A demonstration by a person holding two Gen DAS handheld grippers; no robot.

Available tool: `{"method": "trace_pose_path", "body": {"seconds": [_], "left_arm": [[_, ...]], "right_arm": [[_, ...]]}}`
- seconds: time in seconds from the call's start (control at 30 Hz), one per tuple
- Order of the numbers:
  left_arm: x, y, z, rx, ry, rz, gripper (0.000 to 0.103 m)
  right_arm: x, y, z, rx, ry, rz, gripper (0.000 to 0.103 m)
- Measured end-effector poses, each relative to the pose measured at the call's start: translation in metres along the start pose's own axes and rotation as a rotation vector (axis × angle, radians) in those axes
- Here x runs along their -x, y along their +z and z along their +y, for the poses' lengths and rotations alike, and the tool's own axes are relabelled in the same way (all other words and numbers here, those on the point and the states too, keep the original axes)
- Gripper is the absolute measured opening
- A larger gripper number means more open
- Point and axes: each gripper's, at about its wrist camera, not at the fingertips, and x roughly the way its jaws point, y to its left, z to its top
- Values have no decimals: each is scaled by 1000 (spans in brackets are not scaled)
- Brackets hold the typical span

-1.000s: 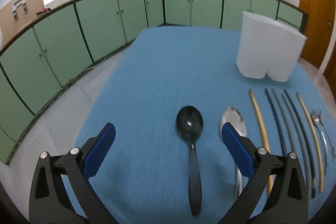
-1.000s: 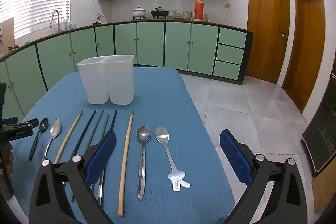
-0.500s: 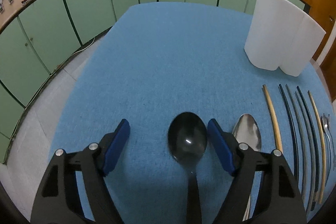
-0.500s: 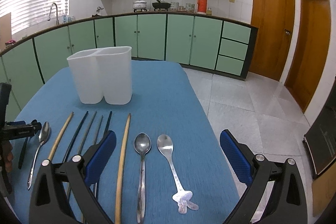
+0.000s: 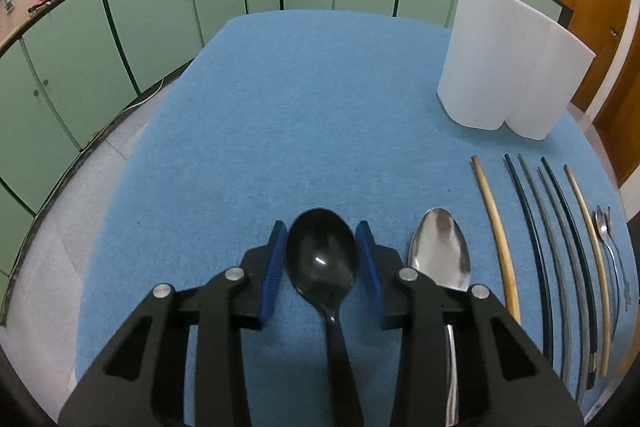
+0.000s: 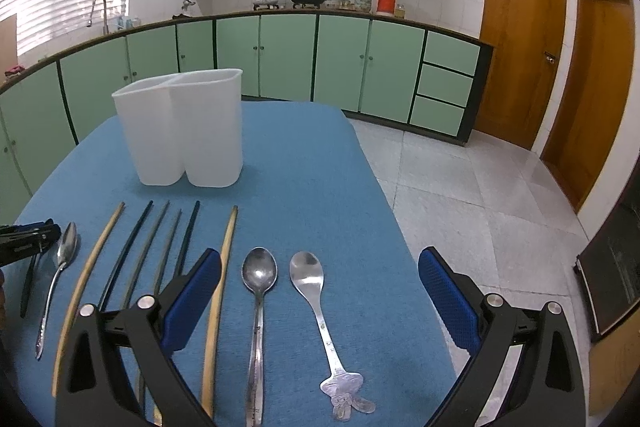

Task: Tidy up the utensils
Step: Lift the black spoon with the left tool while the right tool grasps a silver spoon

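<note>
The left claw is down at the near left corner of the blue surface. Its two blue pads sit on each side of the bowl of the black spoon, very close, but I cannot tell if they squeeze it. The black spoon lies flat on the surface with its handle pointing to the near edge. Just beside it on the right lies a shiny spoon.

Next come six chopsticks in a row, two tan and four dark. Past them lie a plain metal spoon and a spoon with a cartoon handle.

The right claw is wide apart and holds nothing. It hangs over those two spoons by the near edge.

A white holder with two cups stands upright near the middle of the surface, behind the chopsticks.
</note>
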Motion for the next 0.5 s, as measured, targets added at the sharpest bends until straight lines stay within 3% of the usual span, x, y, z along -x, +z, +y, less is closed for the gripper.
{"method": "trace_pose_path", "body": {"seconds": [0.3, 0.5], "left_arm": [[18, 8, -6, -21, -8, -59, 34], [36, 6, -20, -26, -56, -91, 34]], "right_arm": [[-14, -2, -9, 6, -32, 21, 95], [-33, -3, -18, 23, 8, 86, 75]]}}
